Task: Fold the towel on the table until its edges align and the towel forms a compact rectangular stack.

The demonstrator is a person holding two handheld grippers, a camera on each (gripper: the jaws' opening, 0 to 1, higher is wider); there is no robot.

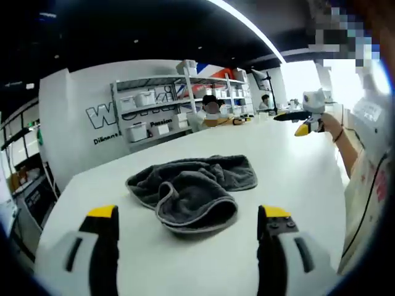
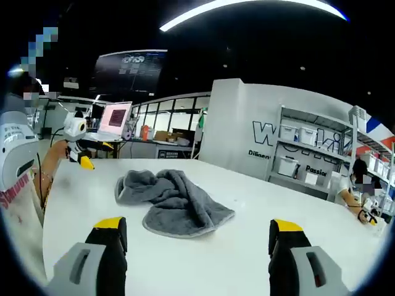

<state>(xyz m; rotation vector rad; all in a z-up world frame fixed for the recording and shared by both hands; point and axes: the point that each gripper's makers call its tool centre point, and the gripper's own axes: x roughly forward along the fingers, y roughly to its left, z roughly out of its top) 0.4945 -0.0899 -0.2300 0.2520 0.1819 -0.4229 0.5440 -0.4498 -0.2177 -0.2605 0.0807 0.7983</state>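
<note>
Grey towel (image 1: 192,192) crumpled in heap, centre of left gripper view, on white table (image 1: 296,179); same towel (image 2: 170,202) sits centre-left in right gripper view. Left gripper (image 1: 188,222) low in frame, yellow-tipped jaws spread wide, holding nothing, towel just beyond tips. Right gripper (image 2: 199,237) same deal: wide apart, empty, short of towel. Shelving with white bins (image 1: 151,114) upper centre, behind table.
</note>
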